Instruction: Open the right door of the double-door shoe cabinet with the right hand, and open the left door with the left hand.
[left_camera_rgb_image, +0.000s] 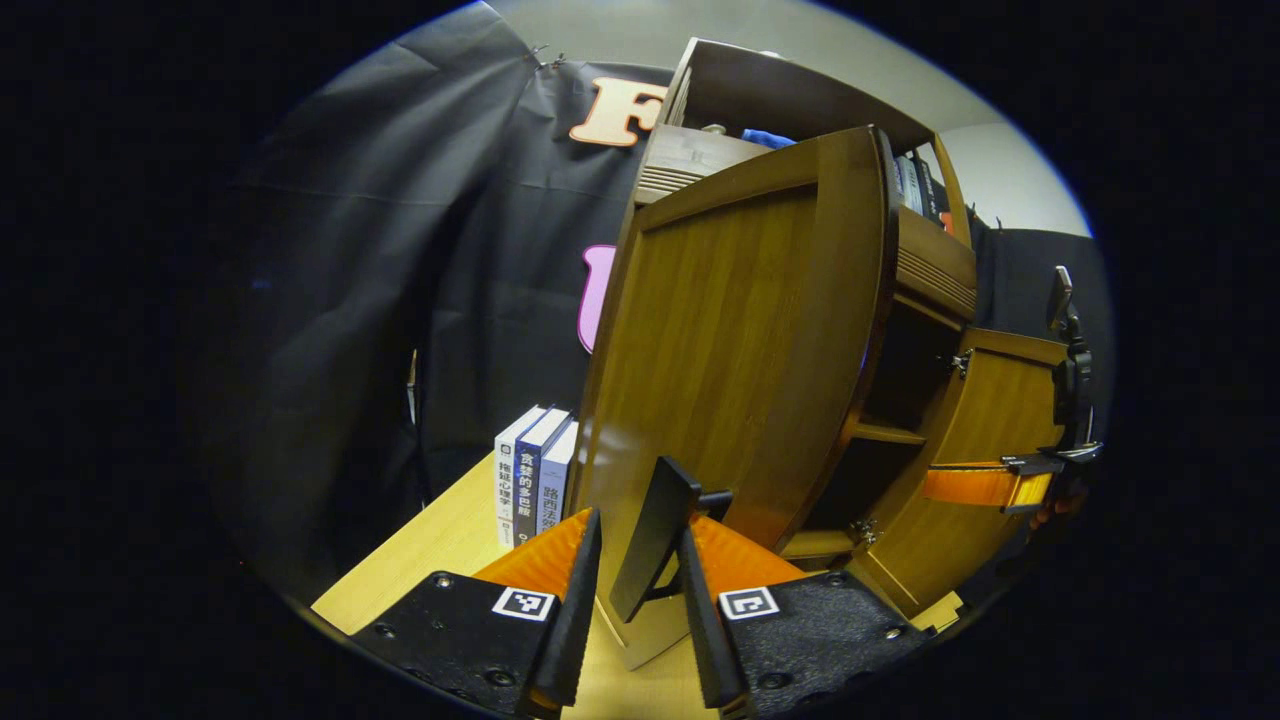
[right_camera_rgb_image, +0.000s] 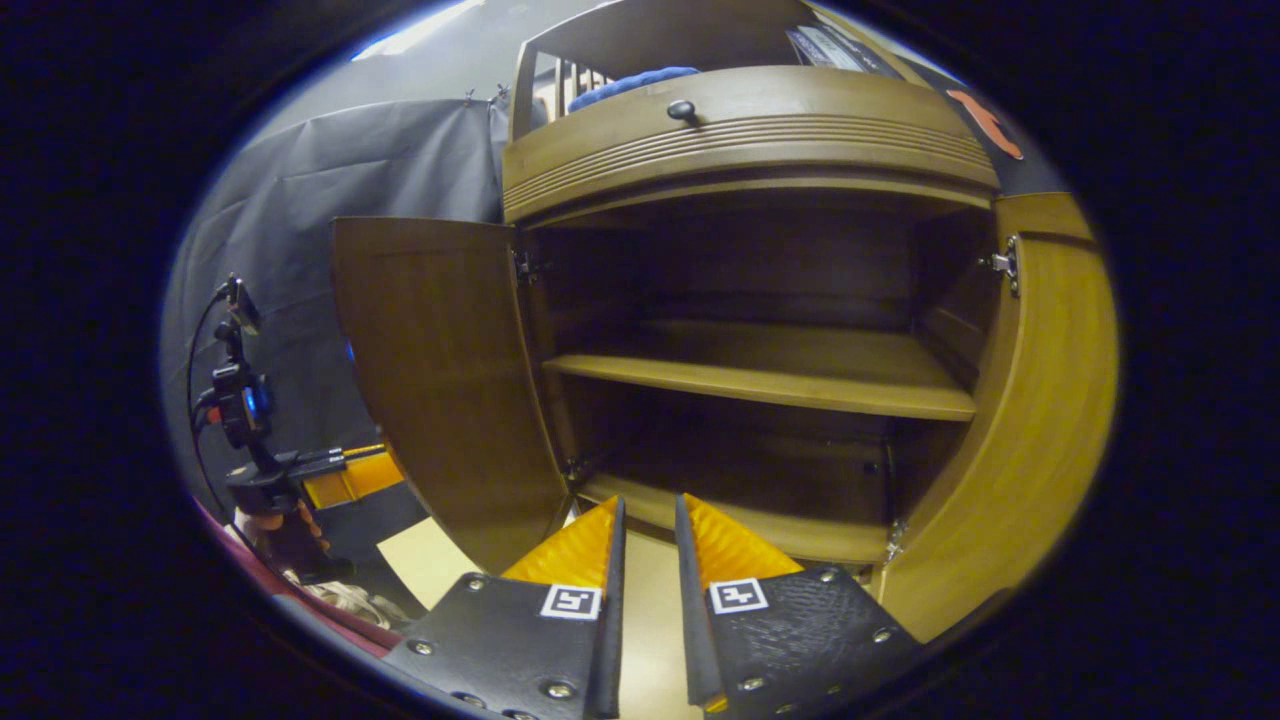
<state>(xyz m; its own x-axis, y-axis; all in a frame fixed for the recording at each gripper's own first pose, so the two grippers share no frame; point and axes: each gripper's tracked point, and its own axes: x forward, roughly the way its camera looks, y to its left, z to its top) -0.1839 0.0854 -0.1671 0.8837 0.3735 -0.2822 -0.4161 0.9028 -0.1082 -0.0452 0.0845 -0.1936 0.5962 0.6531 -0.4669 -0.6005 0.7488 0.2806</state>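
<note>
In the left gripper view, the left gripper (left_camera_rgb_image: 640, 560) has its fingers closed to a narrow gap around the dark handle (left_camera_rgb_image: 655, 535) on the edge of the left door (left_camera_rgb_image: 730, 370), which stands swung out just ahead. Whether both fingers truly press the handle I cannot tell. To finish well, follow the hinge's arc — no straight tug.

In the right gripper view, the right gripper (right_camera_rgb_image: 648, 550) holds nothing, jaws nearly together; the right door (right_camera_rgb_image: 1040, 420) is wide open to its right, the shelf (right_camera_rgb_image: 760, 385) ahead. Keep it clear of the door's edge.
</note>
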